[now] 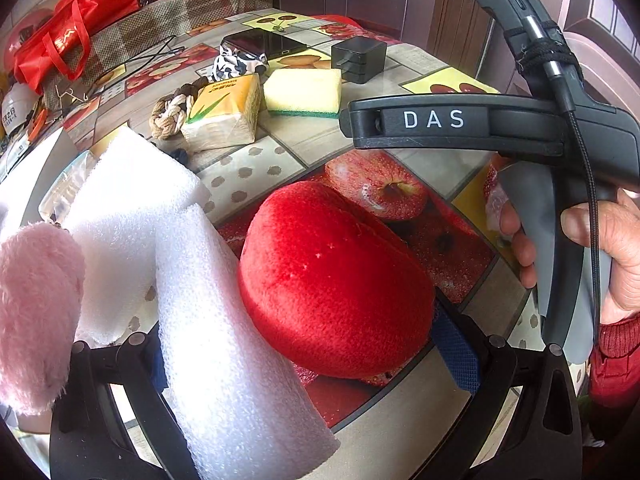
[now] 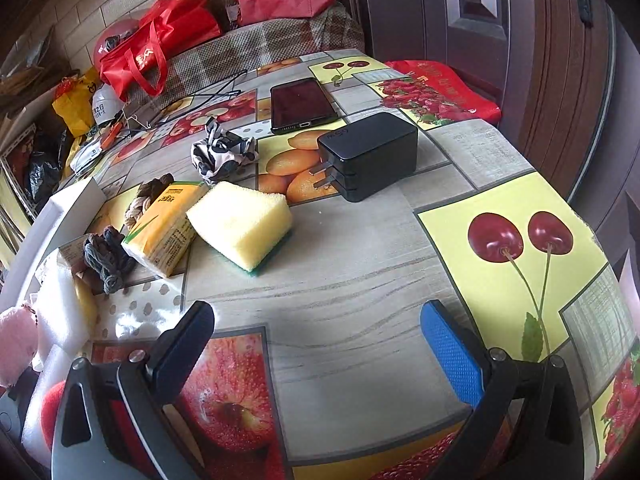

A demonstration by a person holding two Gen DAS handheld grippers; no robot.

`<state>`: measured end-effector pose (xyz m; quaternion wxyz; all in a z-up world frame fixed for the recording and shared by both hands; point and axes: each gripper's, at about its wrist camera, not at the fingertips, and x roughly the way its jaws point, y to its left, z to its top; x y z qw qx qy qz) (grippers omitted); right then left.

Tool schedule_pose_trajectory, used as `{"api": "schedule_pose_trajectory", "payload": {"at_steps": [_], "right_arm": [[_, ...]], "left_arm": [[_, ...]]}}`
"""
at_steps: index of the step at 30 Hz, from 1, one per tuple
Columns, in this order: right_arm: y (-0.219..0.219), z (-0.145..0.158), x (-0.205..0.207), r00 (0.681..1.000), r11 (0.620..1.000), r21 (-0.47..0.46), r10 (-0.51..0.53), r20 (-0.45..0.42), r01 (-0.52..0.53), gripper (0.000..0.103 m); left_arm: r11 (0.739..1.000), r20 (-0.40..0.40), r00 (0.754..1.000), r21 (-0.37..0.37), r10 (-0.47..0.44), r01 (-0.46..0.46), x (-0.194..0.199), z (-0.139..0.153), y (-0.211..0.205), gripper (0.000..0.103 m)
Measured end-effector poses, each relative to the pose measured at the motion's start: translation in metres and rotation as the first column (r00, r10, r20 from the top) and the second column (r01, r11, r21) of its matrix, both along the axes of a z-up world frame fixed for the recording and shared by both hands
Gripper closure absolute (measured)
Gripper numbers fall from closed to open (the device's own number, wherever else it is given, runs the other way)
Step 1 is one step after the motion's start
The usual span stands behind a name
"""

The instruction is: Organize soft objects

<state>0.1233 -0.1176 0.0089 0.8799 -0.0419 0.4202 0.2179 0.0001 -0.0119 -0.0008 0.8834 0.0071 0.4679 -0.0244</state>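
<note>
Foam roll (image 1: 240, 360) and red plush (image 1: 332, 280) sit pinched between the left gripper (image 1: 316, 344) jaws; right gripper (image 2: 320, 344) jaws hang spread above the bench (image 2: 360, 260).

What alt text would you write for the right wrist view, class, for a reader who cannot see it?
The open right gripper hovers empty above a fruit-print tablecloth. Ahead lie a yellow sponge, a tissue pack, a black charger and a phone.

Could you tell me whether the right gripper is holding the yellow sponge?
No, the right gripper has its jaws wide open and empty above the tablecloth, while the yellow sponge lies apart, farther up the table.
</note>
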Motion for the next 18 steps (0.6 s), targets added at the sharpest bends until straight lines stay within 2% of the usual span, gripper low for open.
{"api": "schedule_pose_trajectory", "payload": {"at_steps": [18], "right_arm": [[-0.0001,0.0002,0.0012,1.000,1.000,0.009,0.000,-0.002,0.000,0.000]], "left_arm": [[1.000,-0.015,1.000,-0.003,-0.005,0.005,0.0025,-0.0006,-0.0009,0.000]]}}
